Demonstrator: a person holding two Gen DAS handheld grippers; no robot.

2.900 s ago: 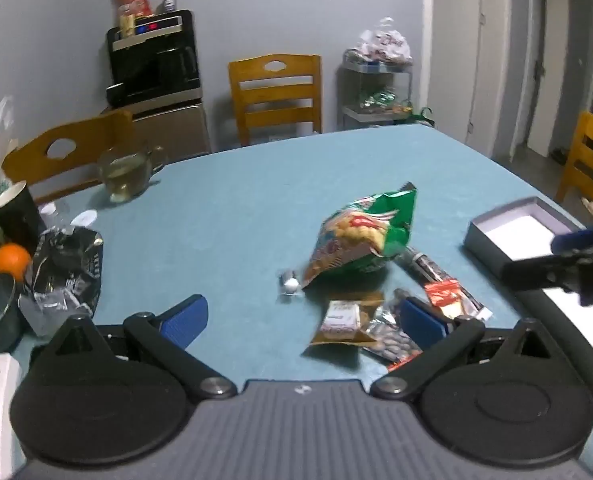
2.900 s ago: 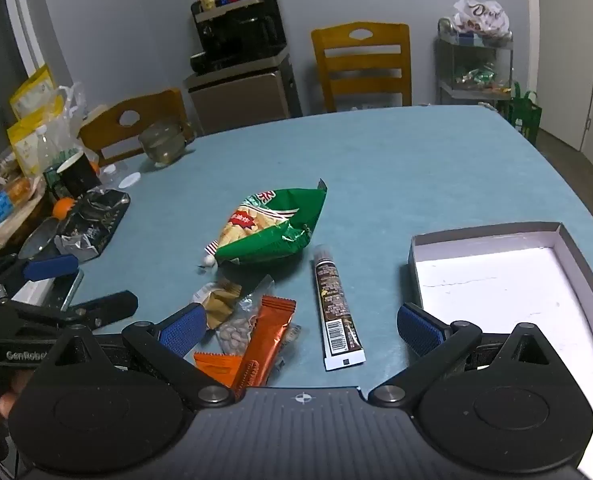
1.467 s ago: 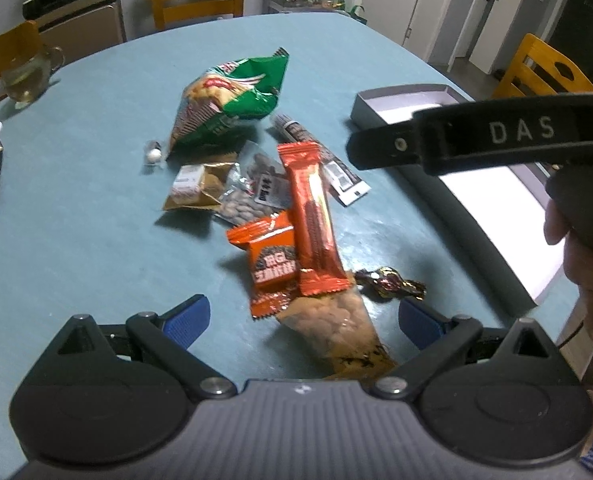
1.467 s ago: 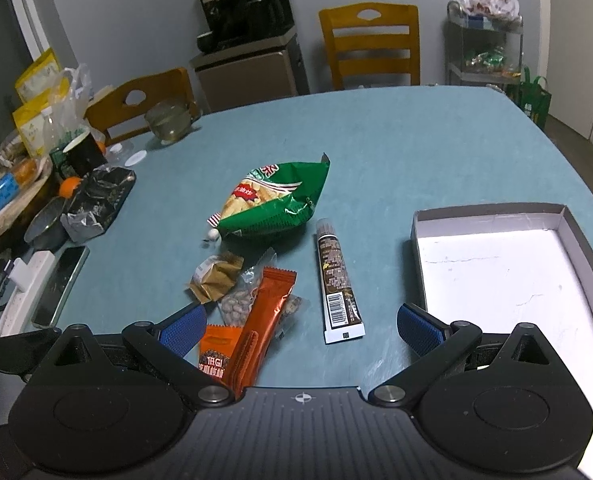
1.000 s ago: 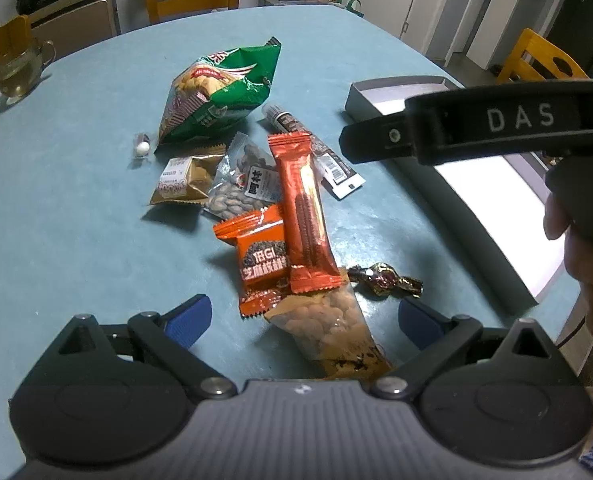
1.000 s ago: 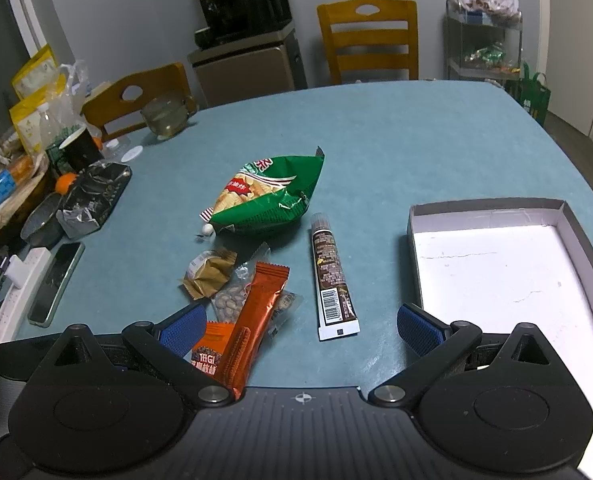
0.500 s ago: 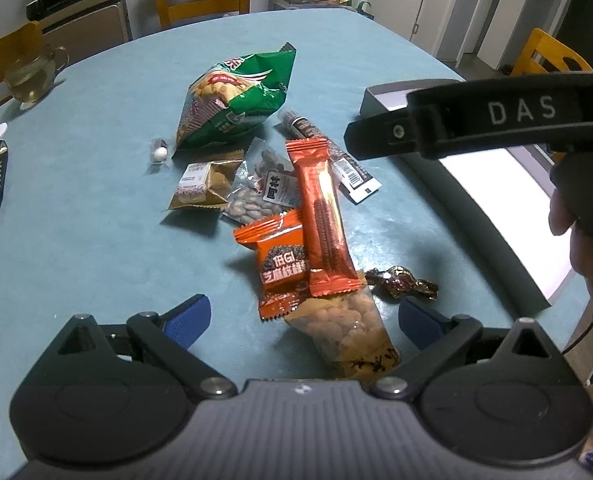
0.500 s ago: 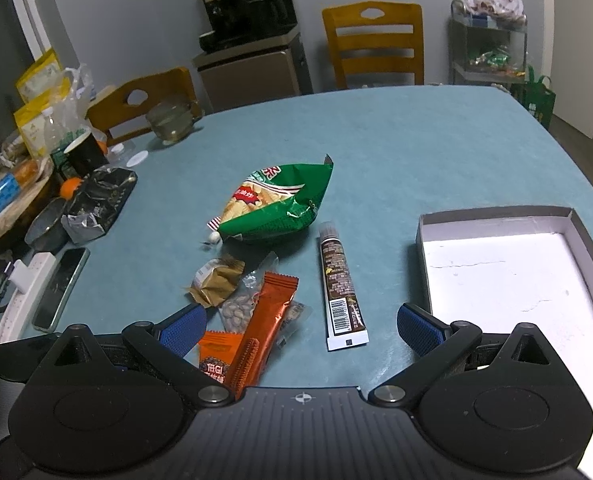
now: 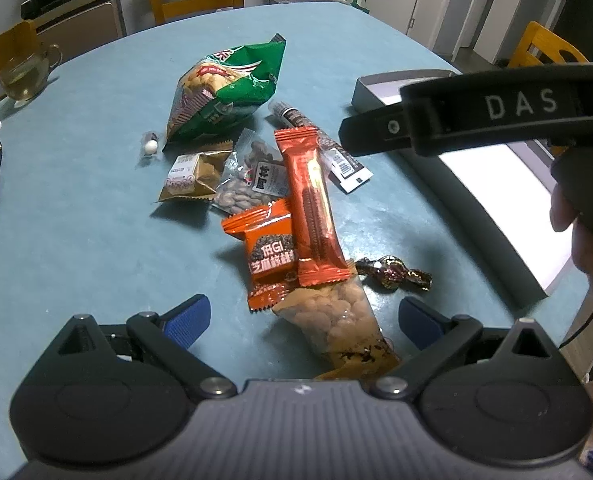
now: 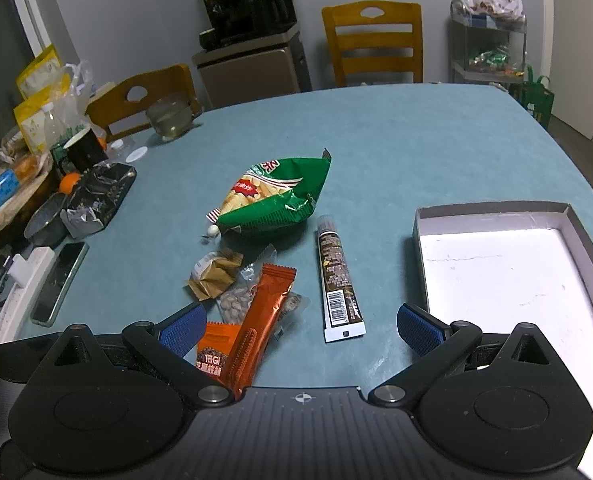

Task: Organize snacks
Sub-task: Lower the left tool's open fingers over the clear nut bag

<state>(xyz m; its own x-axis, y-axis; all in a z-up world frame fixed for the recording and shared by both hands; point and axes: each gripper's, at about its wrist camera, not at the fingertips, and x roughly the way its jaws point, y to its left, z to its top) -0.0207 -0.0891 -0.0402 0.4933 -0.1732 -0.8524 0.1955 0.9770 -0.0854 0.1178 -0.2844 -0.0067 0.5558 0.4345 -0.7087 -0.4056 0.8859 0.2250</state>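
Left tool point(image 9: 300, 318) wide open, holds nothing | nuts point(image 9: 336, 326) right under it, likely first pick | right tool point(image 10: 301, 330) wide open too | box point(image 10: 576, 224) beside it, bare, ready for snacks

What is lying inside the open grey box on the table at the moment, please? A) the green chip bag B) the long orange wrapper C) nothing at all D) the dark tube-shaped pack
C: the box shows only its bare white floor, while the snacks all lie on the tablecloth beside it.
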